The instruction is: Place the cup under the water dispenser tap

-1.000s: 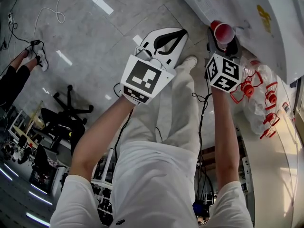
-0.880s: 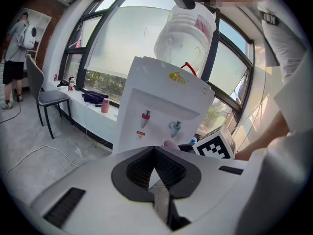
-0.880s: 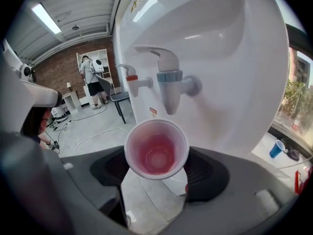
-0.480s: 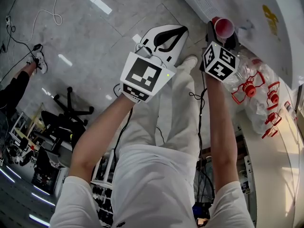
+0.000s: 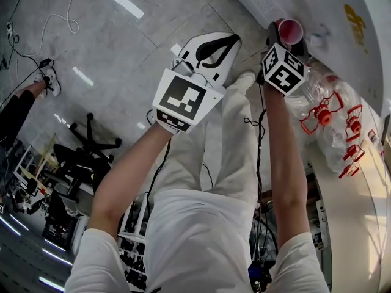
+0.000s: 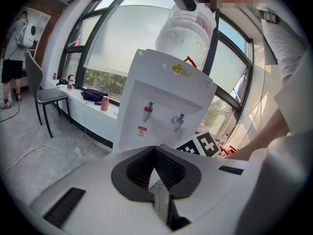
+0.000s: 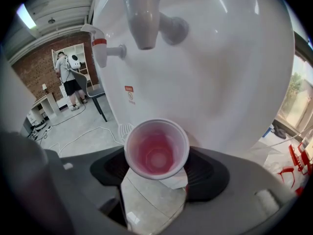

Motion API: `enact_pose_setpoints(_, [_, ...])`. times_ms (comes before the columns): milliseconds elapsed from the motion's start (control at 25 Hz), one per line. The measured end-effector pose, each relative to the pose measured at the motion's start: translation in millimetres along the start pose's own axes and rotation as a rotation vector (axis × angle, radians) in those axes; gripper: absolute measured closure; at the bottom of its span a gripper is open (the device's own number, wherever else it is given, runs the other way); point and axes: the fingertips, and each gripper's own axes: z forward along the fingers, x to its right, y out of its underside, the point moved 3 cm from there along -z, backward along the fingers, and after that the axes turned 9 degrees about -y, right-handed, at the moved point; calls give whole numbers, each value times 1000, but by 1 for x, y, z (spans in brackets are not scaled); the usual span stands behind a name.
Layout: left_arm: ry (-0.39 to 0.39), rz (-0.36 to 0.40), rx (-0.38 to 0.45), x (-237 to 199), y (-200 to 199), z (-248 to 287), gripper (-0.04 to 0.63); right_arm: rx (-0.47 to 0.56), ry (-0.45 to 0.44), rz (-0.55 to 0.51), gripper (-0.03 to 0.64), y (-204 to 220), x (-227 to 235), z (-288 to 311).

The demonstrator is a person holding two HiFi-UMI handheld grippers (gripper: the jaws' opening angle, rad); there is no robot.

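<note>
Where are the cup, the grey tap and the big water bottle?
cup (image 7: 156,152), right gripper view, its inside.
grey tap (image 7: 142,21), right gripper view, its spout.
water bottle (image 6: 188,33), left gripper view, its clear wall.

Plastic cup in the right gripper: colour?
Red plastic cup with a whitish rim; best in the right gripper view.

Right claw (image 7: 157,173) has the cup (image 7: 156,148) seen mouth-on: rim and pink inside only, its base and the spots where the pads (image 7: 209,173) meet its wall lost under that rim. The tap (image 7: 142,13) above the claw runs off the top edge. The label (image 7: 129,93) on the dispenser (image 7: 230,72), beyond the claw's left pad, is too small to read. Left claw (image 6: 155,156): its body covers the dispenser's foot and half the other claw's marker cube (image 6: 204,145).
</note>
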Motion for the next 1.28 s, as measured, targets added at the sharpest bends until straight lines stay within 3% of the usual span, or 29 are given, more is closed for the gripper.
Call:
enact_pose_setpoints(600, [3,1,2,-4,4,1,589,23,82,47,259,1,4,16])
enact_pose_setpoints(1280, [5,9,6,-2,3,-5,589,22,105,77,258,8,1,11])
